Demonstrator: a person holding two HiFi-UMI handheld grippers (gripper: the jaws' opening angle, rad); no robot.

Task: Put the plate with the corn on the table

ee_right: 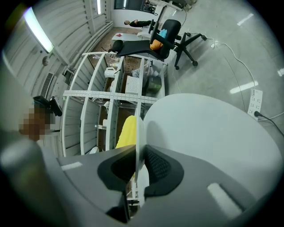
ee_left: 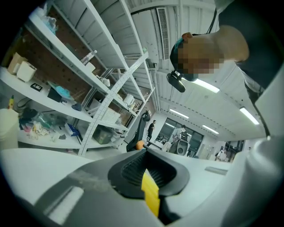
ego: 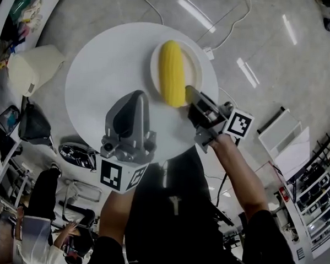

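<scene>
While my right claw is clamped on the near rim of the plate, the plate lies over the far right part of the round white table. In the right gripper view the rim runs edge-on between the two dark pads, which are pressed to it from both sides. A whole yellow corn lies lengthwise on the plate, its near end just beside my jaw tips. The plate throws a shadow on the tabletop close behind it. No view shows me whether its base is already resting on the table or hangs just above it.

My left claw hovers over the table to the left of the plate, touching nothing. Its jaws are together. A thin yellow strip shows at their seam, and I cannot tell what it is.

I judge the main risk to be the grip itself. I hold only one thin edge, and the corn's weight sits beyond it, so the far side could sag and the corn could roll off. If I let go before the base lies flat, the plate would drop and jolt the corn. Drawing my jaws back carelessly could also knock the corn's near end.
</scene>
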